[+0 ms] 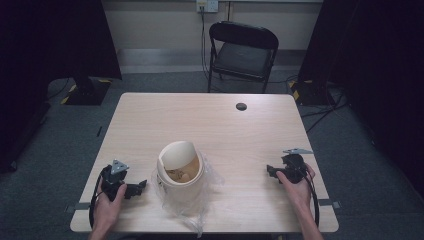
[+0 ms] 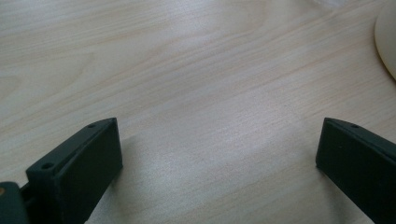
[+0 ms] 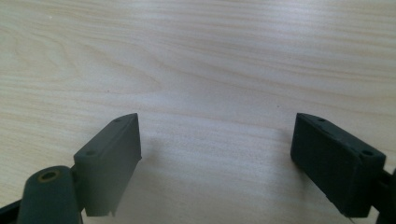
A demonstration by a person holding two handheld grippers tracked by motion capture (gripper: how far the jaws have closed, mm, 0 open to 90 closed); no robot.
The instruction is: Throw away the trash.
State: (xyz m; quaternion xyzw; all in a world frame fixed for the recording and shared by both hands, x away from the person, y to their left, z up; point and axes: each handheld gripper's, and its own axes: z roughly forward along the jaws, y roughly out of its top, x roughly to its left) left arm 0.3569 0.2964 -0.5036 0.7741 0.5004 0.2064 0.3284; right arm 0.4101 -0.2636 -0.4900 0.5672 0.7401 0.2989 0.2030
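A cream round bin (image 1: 180, 172) with its swing lid tipped up stands at the front middle of the wooden table (image 1: 210, 120), and a clear plastic bag (image 1: 207, 192) is draped around it. Something brownish lies inside the bin. My left gripper (image 1: 140, 186) rests low at the table's front left, jaws pointing toward the bin, open with bare wood between them (image 2: 219, 140); the bin's cream edge (image 2: 386, 42) shows at the far right of its view. My right gripper (image 1: 270, 171) sits low at the front right, open and empty above bare wood (image 3: 215, 135).
A small dark round grommet (image 1: 241, 106) sits in the table's far right part. A black folding chair (image 1: 243, 50) stands beyond the far edge. Dark stands and cables flank the table on the grey carpet.
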